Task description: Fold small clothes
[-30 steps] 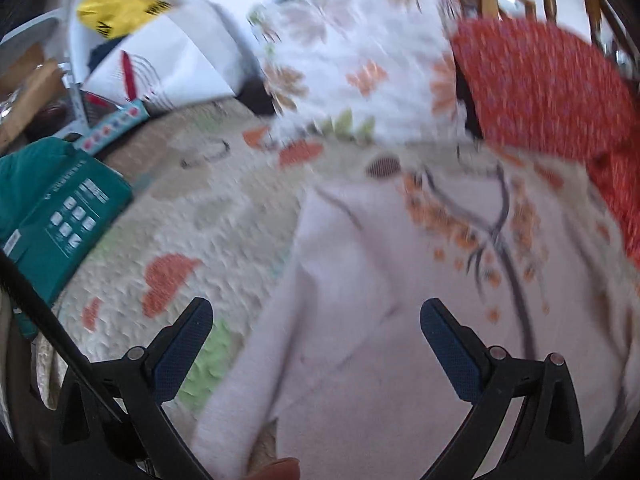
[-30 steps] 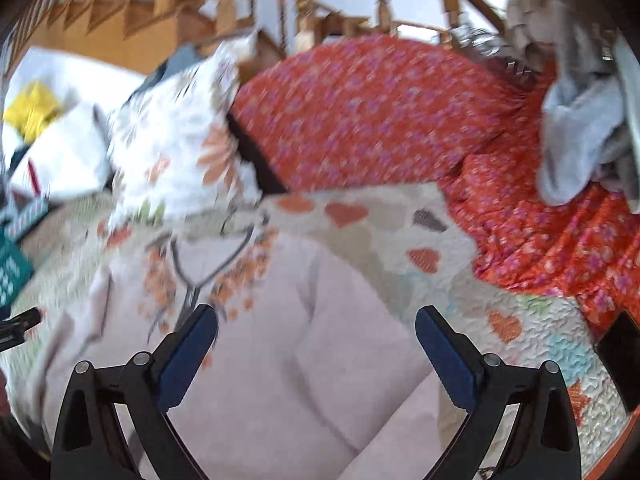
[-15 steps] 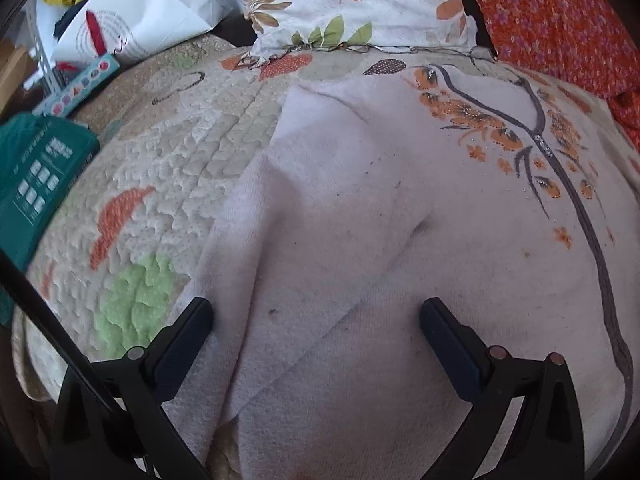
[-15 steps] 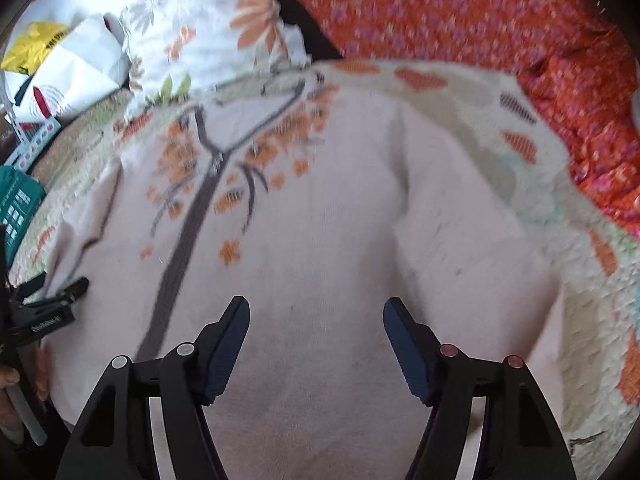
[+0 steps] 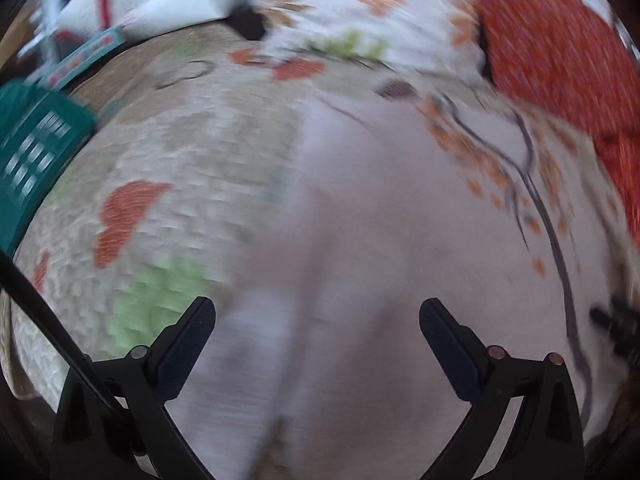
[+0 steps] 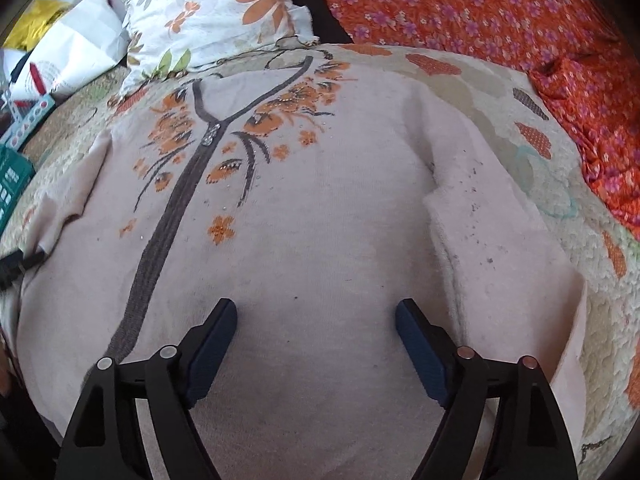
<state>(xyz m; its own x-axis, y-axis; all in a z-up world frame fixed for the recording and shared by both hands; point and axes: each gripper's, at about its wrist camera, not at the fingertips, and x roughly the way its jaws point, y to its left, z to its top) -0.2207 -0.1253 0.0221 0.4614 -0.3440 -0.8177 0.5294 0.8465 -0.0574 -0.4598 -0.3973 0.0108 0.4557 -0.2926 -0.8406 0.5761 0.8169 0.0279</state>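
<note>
Dropped closer over pink sweater; right gripper spreading, left gripper wide, both empty. Zipper pull sharp at 11 o'clock only from right.

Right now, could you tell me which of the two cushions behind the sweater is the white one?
The white floral cushion, at the left behind the collar; the other cushion is orange-red with small purple flowers.

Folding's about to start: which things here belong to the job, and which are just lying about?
Job: pink zip-up top; left hand-held gripper, open; right hand-held gripper, jaws opening, nothing gripped.

Lying about: floral pillow; orange bedding; teal box; white bag.
</note>
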